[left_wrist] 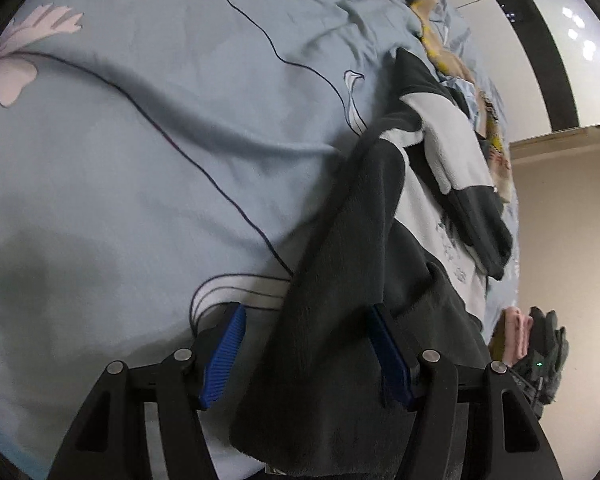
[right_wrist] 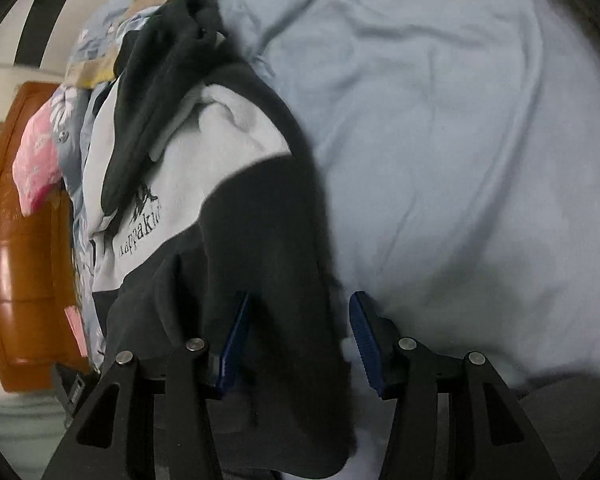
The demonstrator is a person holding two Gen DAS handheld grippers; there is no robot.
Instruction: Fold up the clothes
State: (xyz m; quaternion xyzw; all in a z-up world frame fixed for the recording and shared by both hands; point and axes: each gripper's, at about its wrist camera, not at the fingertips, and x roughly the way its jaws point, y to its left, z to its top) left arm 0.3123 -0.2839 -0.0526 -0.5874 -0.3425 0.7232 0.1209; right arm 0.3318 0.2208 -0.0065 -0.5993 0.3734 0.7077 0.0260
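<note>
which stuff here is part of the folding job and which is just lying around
Part of the job:
- dark grey and white fleece top, spread on the bed
- left tongs, open astride its dark edge
- right tongs, open astride another dark edge

Just lying about:
- blue flowered bedsheet
- pink cloth
- patterned fabrics beyond the top
- orange wooden furniture

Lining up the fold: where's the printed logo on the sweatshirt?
In the right wrist view, the logo sits left of centre on the sweatshirt's pale chest panel, below the dark sleeve.
</note>
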